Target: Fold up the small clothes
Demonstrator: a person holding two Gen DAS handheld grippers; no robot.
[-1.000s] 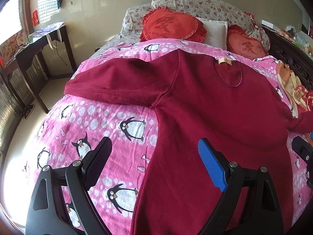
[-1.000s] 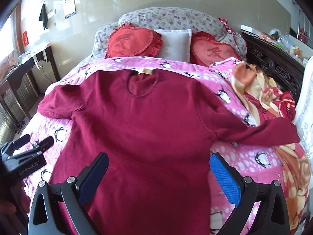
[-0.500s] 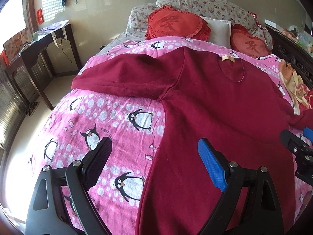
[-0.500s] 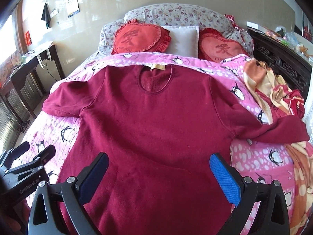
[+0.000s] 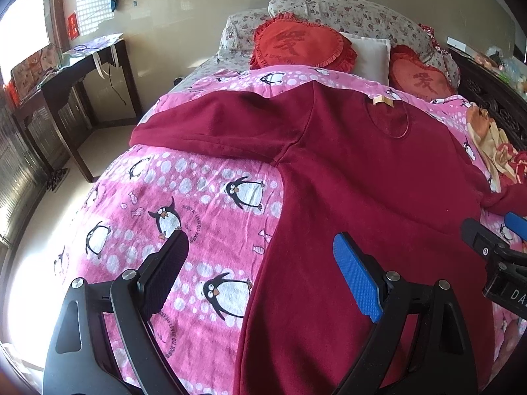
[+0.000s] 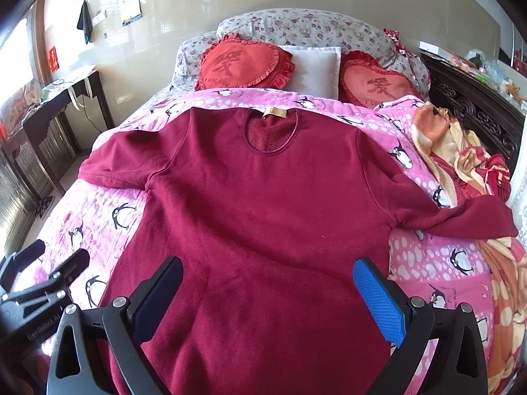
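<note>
A dark red long-sleeved top (image 6: 263,217) lies flat, front up, on a pink penguin blanket (image 6: 95,217), neck towards the pillows and both sleeves spread out; it also shows in the left wrist view (image 5: 362,181). My left gripper (image 5: 260,263) is open and empty above the top's left edge near the hem. My right gripper (image 6: 267,283) is open and empty above the lower body of the top. Each gripper shows at the edge of the other's view.
Red heart cushions (image 6: 243,62) and floral pillows (image 6: 296,28) lie at the head of the bed. A crumpled orange and red blanket (image 6: 467,164) lies on the right, under the right sleeve end. A dark wooden desk (image 5: 72,75) stands on the left, a carved wooden sideboard (image 6: 474,105) on the right.
Both grippers have risen and pulled back a little, so more of the top and bed shows. Both stay open and the top has not moved.
</note>
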